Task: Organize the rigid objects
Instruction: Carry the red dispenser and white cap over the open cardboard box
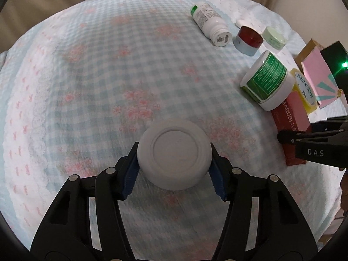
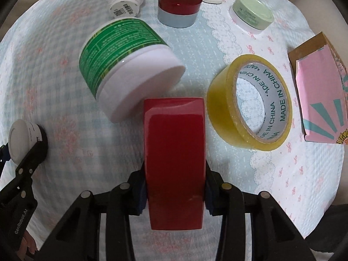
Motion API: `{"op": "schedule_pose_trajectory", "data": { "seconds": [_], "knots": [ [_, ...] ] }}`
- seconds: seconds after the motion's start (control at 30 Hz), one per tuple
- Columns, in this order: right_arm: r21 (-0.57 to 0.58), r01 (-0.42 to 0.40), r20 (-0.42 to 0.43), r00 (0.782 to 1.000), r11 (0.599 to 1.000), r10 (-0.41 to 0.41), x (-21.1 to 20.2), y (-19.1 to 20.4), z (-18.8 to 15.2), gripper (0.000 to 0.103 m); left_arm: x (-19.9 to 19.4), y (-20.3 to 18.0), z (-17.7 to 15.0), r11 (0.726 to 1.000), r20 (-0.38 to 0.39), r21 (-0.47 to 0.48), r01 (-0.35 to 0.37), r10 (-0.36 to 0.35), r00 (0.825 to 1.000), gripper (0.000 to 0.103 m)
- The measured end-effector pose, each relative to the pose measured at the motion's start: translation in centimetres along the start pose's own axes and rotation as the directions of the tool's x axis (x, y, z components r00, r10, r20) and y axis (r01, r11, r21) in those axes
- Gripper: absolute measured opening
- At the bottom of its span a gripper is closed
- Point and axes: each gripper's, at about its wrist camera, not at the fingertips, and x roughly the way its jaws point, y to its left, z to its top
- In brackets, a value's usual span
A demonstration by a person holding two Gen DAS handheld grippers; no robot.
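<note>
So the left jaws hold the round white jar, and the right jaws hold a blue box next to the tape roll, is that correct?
Not quite: the box in the right jaws is red, not blue, as the right wrist view shows. The rest holds: the left jaws hold the round white jar, and the tape roll lies just beside the box.

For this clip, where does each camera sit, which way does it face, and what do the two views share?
Left wrist: sits on the left gripper, looking forward along its fingers over the checked bedcover; its blue pads clamp a white round jar. The right gripper enters at the right edge.
Right wrist: sits on the right gripper, facing the item cluster; it clamps a red box. The left gripper shows at left.
Shared: green-label tub, tape roll, red-lid jar, white bottle.
</note>
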Motion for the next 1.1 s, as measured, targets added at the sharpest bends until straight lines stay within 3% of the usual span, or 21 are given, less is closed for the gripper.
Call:
{"op": "schedule_pose_trajectory", "data": {
  "seconds": [0.3, 0.7, 0.9, 1.1],
  "knots": [
    [0.05, -0.042, 0.017, 0.999, 0.998, 0.042, -3.6, 0.7, -1.1, 0.038, -3.7, 1.7, -0.1, 0.994, 0.05, -0.109, 0.02, -0.014, 0.999, 0.054],
    [0.041, -0.162, 0.117, 0.981, 0.986, 0.156, -16.0, -0.1, -2.7, 0.038, -16.5, 1.7, 2.2, 0.981, 0.123, -0.191, -0.019, 0.043, 0.992, 0.054],
    [0.047, -0.217, 0.179, 0.962, 0.975, 0.206, -21.1, -3.9, -2.4, 0.038, -23.0, -2.3, 5.7, 0.99, 0.185, -0.133, -0.04, 0.065, 0.981, 0.054],
    [0.078, -0.258, 0.266, 0.936, 0.963, 0.229, -26.4, -10.2, -2.4, 0.038, -26.1, -9.1, 9.8, 0.998, 0.235, -0.046, -0.048, 0.058, 0.97, 0.054]
  ]
}}
